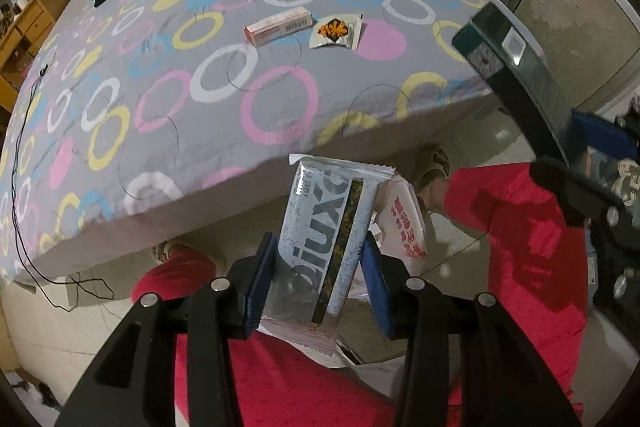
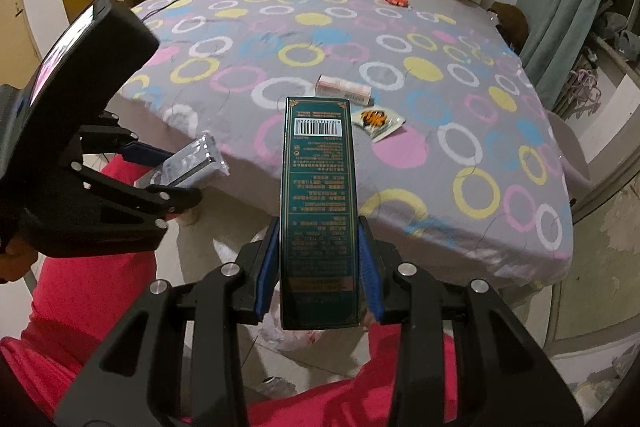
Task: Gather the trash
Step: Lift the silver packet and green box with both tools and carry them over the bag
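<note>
The silver snack wrapper [image 1: 328, 239] carries large dark letters that read, upside down in the left wrist view, roughly "qiux"; the rest is cut off. Just beside it, the white plastic bag [image 1: 404, 223] bears red Chinese characters too blurred to read. The dark green carton [image 2: 318, 203] has a white barcode label near its top end, with digits too small to make out, and rows of fine Chinese print below it, unreadable. On the bedspread [image 2: 460, 115] beyond the carton, the small sachet [image 2: 378, 121] shows an orange and black mark that is not legible.
</note>
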